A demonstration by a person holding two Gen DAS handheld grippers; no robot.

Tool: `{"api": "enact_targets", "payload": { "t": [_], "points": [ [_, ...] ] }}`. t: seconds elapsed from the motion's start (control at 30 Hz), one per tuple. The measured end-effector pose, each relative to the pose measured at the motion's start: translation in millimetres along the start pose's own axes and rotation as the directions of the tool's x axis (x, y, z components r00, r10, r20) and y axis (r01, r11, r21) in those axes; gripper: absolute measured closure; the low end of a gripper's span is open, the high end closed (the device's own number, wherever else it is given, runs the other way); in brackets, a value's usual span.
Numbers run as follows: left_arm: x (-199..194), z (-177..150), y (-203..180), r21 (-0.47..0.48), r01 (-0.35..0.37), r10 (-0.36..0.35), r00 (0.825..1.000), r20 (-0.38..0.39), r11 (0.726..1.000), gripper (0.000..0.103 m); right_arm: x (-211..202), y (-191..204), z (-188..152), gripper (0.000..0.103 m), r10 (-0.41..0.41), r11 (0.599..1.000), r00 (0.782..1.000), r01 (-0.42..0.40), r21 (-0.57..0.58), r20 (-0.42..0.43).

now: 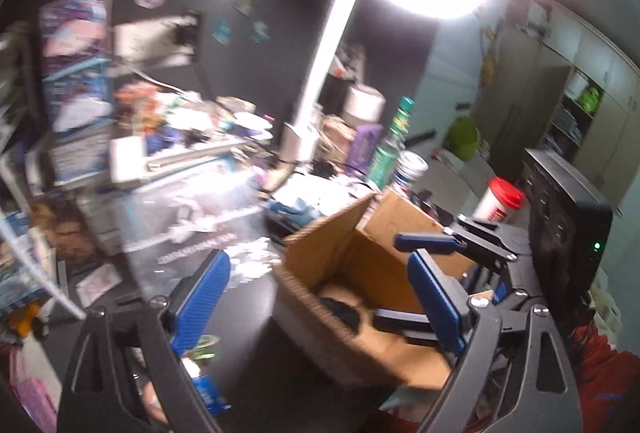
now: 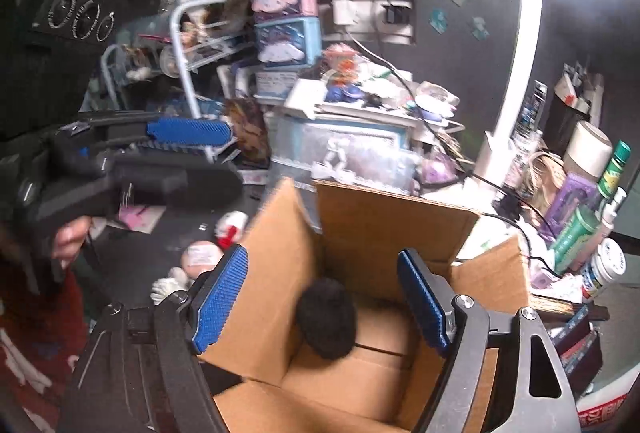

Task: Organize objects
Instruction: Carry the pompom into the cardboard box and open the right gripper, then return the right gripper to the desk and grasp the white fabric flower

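Observation:
An open cardboard box (image 2: 384, 209) stands on the dark desk with its flaps up. A black fluffy ball (image 2: 326, 317) lies inside on the box floor, also dimly seen as a dark lump (image 1: 344, 309) in the left wrist view. My right gripper (image 2: 324, 297) hovers over the box mouth, its blue pads wide apart and touching nothing. It shows sideways above the box (image 1: 412, 281) in the left wrist view. My left gripper (image 1: 320, 297) is open and empty just left of the box (image 1: 340, 229); in the right wrist view it reaches in from the left (image 2: 234, 158).
Green bottles (image 2: 576, 237) and a white jar (image 2: 604, 269) crowd the box's right side. A red-lidded cup (image 1: 500, 199) and a black cabinet (image 1: 568, 217) stand beyond. Small soft toys (image 2: 202, 257) lie left of the box. Stacked boxes (image 2: 288, 25) and a lamp post (image 2: 516, 81) fill the back.

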State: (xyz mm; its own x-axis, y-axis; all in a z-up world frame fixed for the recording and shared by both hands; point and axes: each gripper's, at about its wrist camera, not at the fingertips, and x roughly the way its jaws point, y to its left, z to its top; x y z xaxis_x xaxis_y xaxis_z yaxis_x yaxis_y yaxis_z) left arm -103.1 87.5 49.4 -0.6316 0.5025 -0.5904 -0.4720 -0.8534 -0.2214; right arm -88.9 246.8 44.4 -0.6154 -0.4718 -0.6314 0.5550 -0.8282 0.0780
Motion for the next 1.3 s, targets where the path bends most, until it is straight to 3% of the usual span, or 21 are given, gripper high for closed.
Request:
{"api": "enact_targets", "payload": {
  "t": [0.23, 0.47, 0.67, 0.87, 1.07, 1.3],
  "points": [
    [-50.2, -37.9, 45.5, -0.053, -0.143, 0.146, 0.987, 0.071, 0.988, 0.010, -5.5, 75.1, -0.1, 0.029, 0.162, 0.982, 0.983, -0.153, -0.108, 0.083],
    [-83.9, -96.8, 97.2, -0.135, -0.240, 0.253, 0.964, 0.085, 0.961, 0.007, 44.0, 144.4, -21.9, 0.029, 0.328, 0.938, 0.945, -0.325, -0.120, 0.002],
    [-86.9, -147.2, 131.4, -0.201, -0.268, 0.282, 0.958, 0.043, 0.942, 0.007, 109.3, 157.7, -62.3, 0.029, 0.314, 0.944, 0.943, -0.322, -0.068, -0.114],
    [-75.9, -178.3, 150.1, -0.246, -0.228, 0.234, 0.972, -0.007, 0.942, 0.007, 146.4, 158.2, -83.2, 0.036, 0.293, 0.947, 0.936, -0.312, -0.080, -0.195],
    [-68.5, -188.2, 155.5, -0.265, -0.207, 0.208, 0.978, -0.027, 0.942, 0.007, 165.4, 161.0, -86.5, 0.040, 0.267, 0.948, 0.935, -0.298, -0.109, -0.232],
    [-66.2, -189.0, 157.3, -0.265, -0.199, 0.196, 0.980, -0.037, 0.943, 0.007, 178.3, 160.9, -89.9, 0.060, 0.265, 0.946, 0.929, -0.303, -0.116, -0.258]
  ]
}}
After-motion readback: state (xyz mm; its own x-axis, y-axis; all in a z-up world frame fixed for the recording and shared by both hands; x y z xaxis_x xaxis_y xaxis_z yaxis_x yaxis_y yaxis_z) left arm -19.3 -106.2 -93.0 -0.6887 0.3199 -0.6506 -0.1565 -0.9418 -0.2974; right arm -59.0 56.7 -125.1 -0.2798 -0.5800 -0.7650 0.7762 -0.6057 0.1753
